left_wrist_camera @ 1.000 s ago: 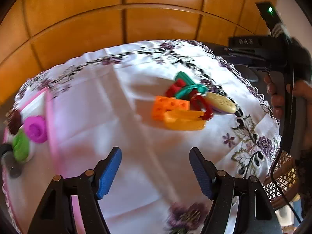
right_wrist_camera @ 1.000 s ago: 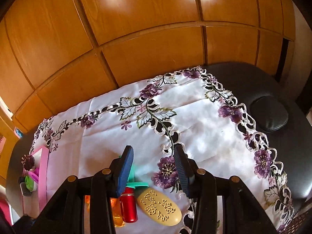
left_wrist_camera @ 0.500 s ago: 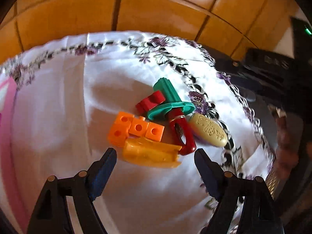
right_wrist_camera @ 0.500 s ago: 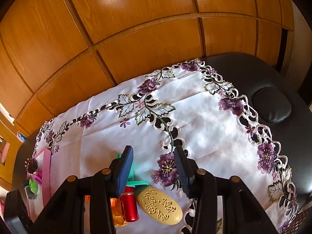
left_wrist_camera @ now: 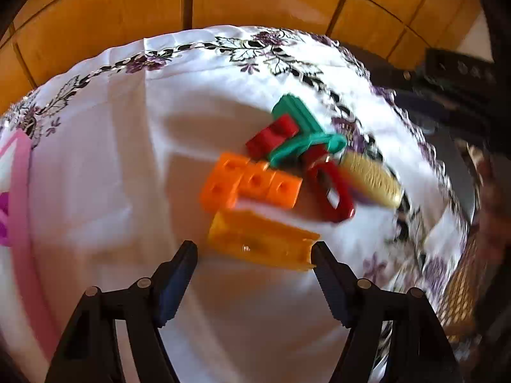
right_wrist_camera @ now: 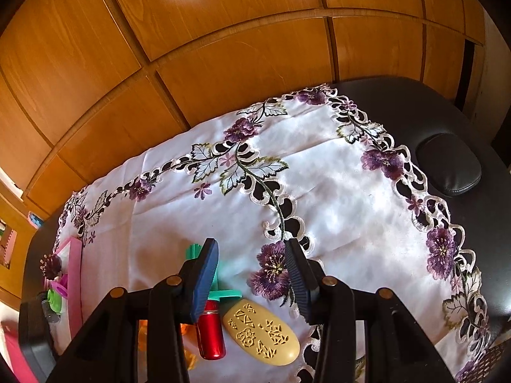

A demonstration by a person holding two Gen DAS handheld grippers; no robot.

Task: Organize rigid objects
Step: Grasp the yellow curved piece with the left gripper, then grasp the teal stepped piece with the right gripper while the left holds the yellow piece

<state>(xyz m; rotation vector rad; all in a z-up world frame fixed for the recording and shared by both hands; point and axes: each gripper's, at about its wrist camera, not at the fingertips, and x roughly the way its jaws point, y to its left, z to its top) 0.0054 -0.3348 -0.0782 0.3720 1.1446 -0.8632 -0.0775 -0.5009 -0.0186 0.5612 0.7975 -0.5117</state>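
My left gripper (left_wrist_camera: 254, 252) hangs over the toy pile on the embroidered tablecloth (left_wrist_camera: 95, 166), jaws fairly wide and just closing in, their tips flanking the yellow-orange block (left_wrist_camera: 262, 242) without clear contact (blur hides the edges). Beyond it lie the orange cubes (left_wrist_camera: 252, 185), red block (left_wrist_camera: 271, 135), green piece (left_wrist_camera: 303, 134), red clip (left_wrist_camera: 332, 191) and beige oval case (left_wrist_camera: 370, 178). My right gripper (right_wrist_camera: 252, 274) hovers narrower, nothing between its pads, above the case (right_wrist_camera: 262, 332).
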